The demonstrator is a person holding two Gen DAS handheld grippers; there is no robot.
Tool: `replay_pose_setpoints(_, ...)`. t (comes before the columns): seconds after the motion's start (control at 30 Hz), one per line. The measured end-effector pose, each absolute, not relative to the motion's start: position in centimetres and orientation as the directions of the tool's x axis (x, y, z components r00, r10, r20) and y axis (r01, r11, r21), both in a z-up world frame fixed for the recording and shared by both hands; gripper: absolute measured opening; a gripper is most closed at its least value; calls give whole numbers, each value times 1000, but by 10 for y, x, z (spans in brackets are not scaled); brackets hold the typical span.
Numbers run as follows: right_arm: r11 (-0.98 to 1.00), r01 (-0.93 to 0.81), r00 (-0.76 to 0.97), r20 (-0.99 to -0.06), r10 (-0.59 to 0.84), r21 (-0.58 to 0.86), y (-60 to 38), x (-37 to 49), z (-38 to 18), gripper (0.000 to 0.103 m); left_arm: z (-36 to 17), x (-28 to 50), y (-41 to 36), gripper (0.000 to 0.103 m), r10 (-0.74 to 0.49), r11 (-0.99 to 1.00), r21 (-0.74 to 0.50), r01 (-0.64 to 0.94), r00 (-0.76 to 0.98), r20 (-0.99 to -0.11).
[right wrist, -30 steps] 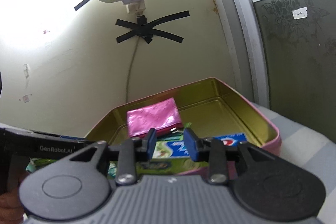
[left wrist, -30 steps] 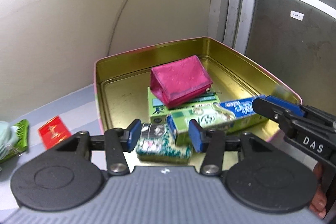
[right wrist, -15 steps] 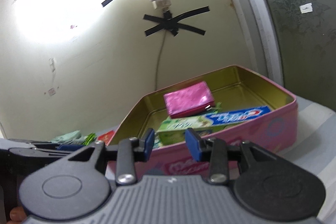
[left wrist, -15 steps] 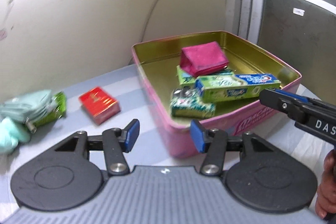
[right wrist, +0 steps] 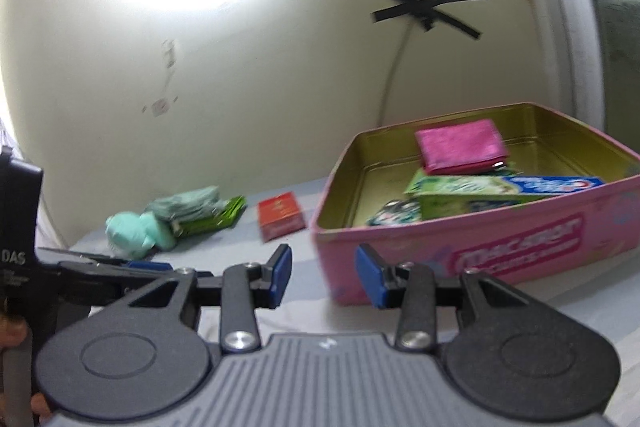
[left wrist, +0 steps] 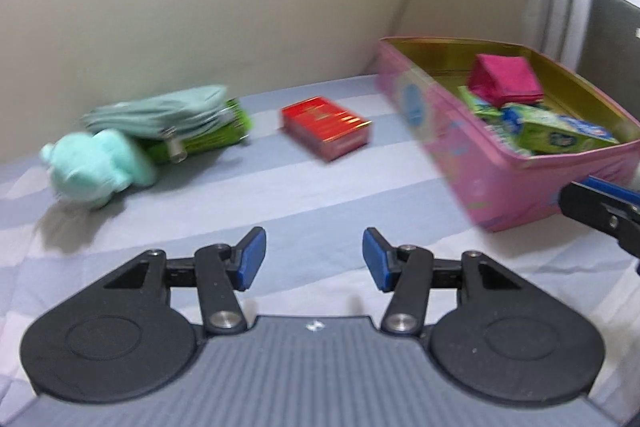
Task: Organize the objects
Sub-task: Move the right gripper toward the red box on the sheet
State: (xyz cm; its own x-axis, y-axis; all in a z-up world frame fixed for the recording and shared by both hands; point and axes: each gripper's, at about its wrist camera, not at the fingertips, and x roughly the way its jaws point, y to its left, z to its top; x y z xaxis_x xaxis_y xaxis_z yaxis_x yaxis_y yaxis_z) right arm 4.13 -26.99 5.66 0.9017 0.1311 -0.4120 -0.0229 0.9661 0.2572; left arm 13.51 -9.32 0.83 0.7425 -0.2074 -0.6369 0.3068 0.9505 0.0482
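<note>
Withdrawn from the pink tin (left wrist: pixel 480 163), left hand-held gripper (left wrist: pixel 314 259) gapes empty; red box (left wrist: pixel 326 127) ahead.

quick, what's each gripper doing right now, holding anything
left gripper: open, holding nothing.
right gripper: jaws opening, nothing between them.

The letters "DAS" stand in white on the black body of the left gripper (right wrist: pixel 132 265); the pink tin's (right wrist: pixel 480 247) front label is too blurred to read
</note>
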Motion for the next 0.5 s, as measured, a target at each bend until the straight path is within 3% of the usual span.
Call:
replay_pose_setpoints(0.4, 976, -115, 834, -516, 195, 183, -207, 60, 35, 41, -13, 157, -28, 57, -101, 982, 54, 179, 753, -650)
replay_pose_setpoints(0.5, 977, -134, 819, -537, 203, 163, -194, 66, 31, 42, -14, 162, -13, 61, -100, 988, 29, 155, 758, -644)
